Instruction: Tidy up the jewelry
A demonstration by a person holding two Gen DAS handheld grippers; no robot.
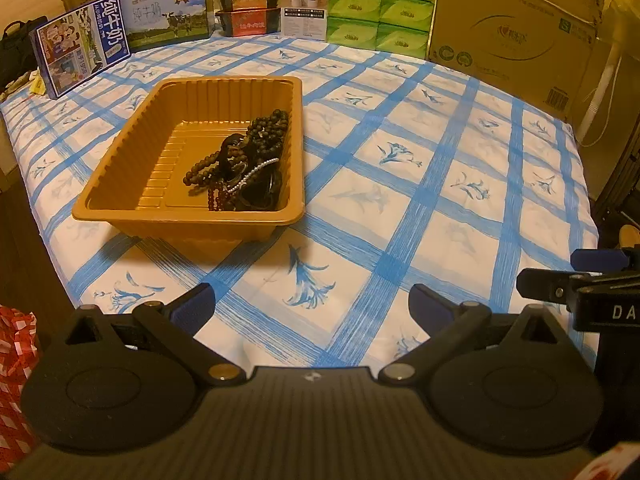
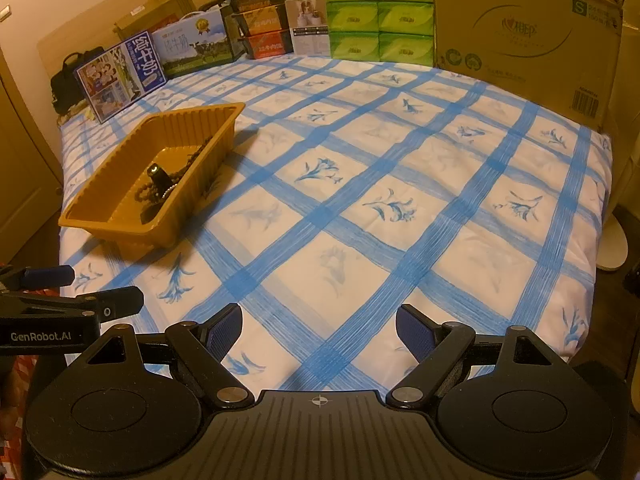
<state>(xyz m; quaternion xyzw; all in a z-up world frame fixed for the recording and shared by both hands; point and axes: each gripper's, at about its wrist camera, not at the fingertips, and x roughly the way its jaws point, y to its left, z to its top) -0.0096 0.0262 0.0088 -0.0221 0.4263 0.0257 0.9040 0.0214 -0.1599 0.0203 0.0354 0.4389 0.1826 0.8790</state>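
Both claws, left (image 1: 312,304) and right (image 2: 319,330), spread and empty, jewelry (image 1: 244,168) in tray (image 1: 120,152) well ahead, leftward.

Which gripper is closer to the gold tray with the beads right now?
Left. The left gripper sits just in front of the gold tray, slightly to its right. The right gripper is farther off to the tray's right.

We read "GenRobot.AI" on the left gripper (image 2: 316,330), "纯牛奶" on the blue milk box (image 1: 82,46), "S" on the cardboard carton (image 2: 528,36).
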